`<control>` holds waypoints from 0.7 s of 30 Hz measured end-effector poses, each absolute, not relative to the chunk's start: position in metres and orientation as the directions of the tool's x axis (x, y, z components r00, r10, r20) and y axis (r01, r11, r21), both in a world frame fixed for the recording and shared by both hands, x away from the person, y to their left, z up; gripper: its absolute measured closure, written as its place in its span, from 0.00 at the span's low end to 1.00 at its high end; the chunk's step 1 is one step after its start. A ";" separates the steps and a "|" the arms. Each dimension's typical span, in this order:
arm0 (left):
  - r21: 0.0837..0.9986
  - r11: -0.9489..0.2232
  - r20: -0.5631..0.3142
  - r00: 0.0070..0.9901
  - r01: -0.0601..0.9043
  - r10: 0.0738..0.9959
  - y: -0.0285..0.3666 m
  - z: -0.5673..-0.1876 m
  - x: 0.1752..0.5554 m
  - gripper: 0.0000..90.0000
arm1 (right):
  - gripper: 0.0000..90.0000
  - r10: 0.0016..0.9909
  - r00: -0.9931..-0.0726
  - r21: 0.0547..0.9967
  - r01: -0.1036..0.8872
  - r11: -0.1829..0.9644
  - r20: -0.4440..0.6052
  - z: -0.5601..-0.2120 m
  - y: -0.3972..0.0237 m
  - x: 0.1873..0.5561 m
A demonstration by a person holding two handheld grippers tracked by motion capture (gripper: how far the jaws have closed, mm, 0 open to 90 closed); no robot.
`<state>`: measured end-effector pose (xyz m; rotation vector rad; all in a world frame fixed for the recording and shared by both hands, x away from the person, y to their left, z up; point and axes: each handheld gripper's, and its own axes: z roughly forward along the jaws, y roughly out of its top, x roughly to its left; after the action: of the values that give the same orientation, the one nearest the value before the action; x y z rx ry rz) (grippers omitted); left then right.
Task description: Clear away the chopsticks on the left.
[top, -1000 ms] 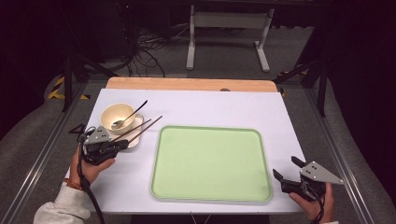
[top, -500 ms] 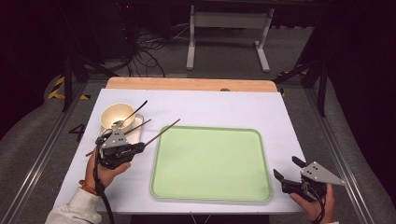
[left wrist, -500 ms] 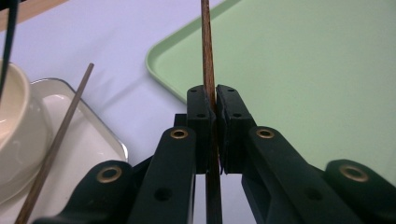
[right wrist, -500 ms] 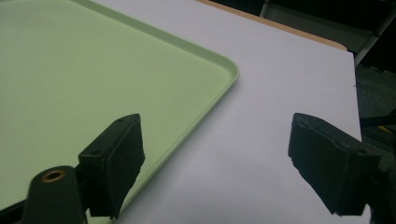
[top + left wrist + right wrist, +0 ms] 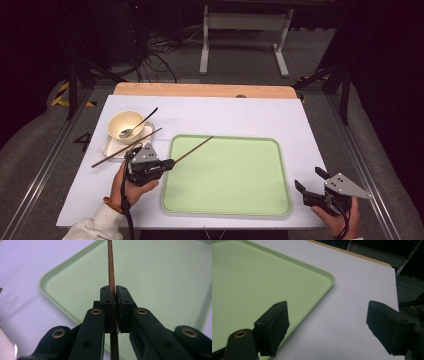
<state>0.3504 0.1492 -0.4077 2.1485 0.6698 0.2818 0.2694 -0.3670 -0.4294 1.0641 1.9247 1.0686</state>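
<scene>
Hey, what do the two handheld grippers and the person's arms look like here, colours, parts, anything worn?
Both the left gripper and the right gripper are black, with flat rectangular pads, brass-coloured pivot pins and a grey three-cornered plate with dark dots on top. A black cable trails from the left one. The left arm wears a white sleeve and an orange wristband.

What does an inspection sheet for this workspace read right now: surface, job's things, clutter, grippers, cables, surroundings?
Surface: white table, wooden strip along the far edge.
Job's things: held chopstick angled over the green tray; second chopstick lying across the small white plate; bowl with spoon on that plate.
Clutter: nothing seen.
Grippers: left gripper shut on the chopstick; right gripper open, nothing between its jaws, near the tray's right corner.
Cables: black cable from the left gripper; loose cables on the floor.
Surroundings: grey floor, metal stand behind.
</scene>
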 end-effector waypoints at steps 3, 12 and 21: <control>0.781 -0.508 -0.031 0.834 0.365 0.552 0.142 -0.409 0.350 0.95 | 0.21 0.885 -0.434 0.886 0.328 0.329 -0.168 -0.430 -0.367 0.270; 0.774 -0.509 -0.064 0.846 0.377 0.529 0.125 -0.414 0.350 0.95 | 0.21 0.886 -0.433 0.884 0.335 0.327 -0.164 -0.431 -0.367 0.271; 0.749 -0.527 -0.099 0.853 0.403 0.512 0.105 -0.425 0.349 0.95 | 0.21 0.882 -0.440 0.880 0.338 0.334 -0.166 -0.432 -0.366 0.271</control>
<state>0.3487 0.1045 -0.4253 2.1939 0.6615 0.1681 0.2708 -0.3665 -0.4316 1.0685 1.9434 1.0615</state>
